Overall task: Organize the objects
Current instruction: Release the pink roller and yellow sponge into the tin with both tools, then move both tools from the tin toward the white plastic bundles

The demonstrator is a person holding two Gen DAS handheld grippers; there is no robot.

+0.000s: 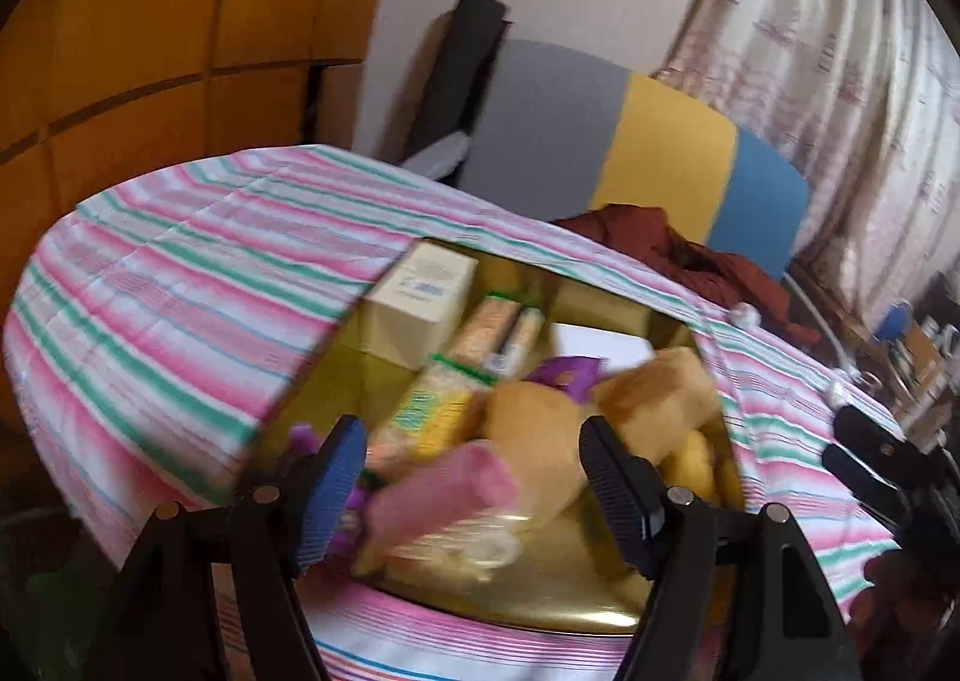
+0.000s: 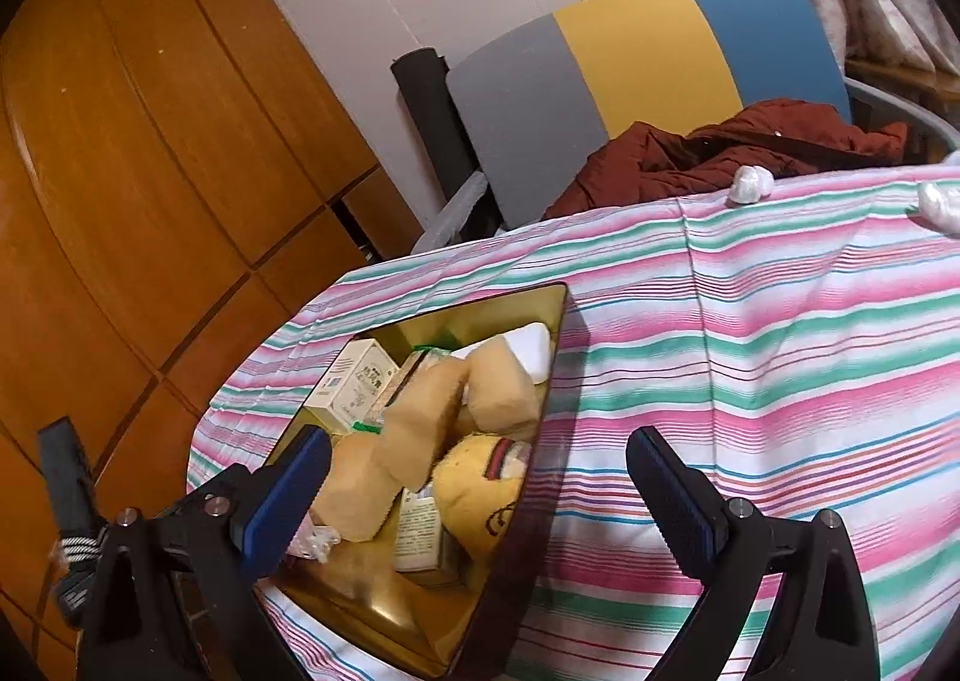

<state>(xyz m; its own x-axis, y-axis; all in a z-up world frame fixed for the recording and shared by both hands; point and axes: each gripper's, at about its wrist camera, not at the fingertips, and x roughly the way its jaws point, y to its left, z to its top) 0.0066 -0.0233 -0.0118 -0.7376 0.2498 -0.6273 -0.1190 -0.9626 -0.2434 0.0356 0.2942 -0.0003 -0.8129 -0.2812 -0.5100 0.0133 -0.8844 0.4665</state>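
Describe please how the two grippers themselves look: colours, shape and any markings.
Both look alike. The left gripper and right gripper have black plastic frames with round silver bolts. Each finger carries a ribbed blue pad. No cables or lettering show on them.

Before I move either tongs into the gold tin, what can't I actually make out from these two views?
- Pink rectangular block, left wrist view: motion-blurred; identity unclear.
- Small white plastic wrapper, right wrist view: partly behind the right tongs' left finger.
- Gold metal tin: near corner cut off by tongs, both views.
- Cream cardboard box: print too small.
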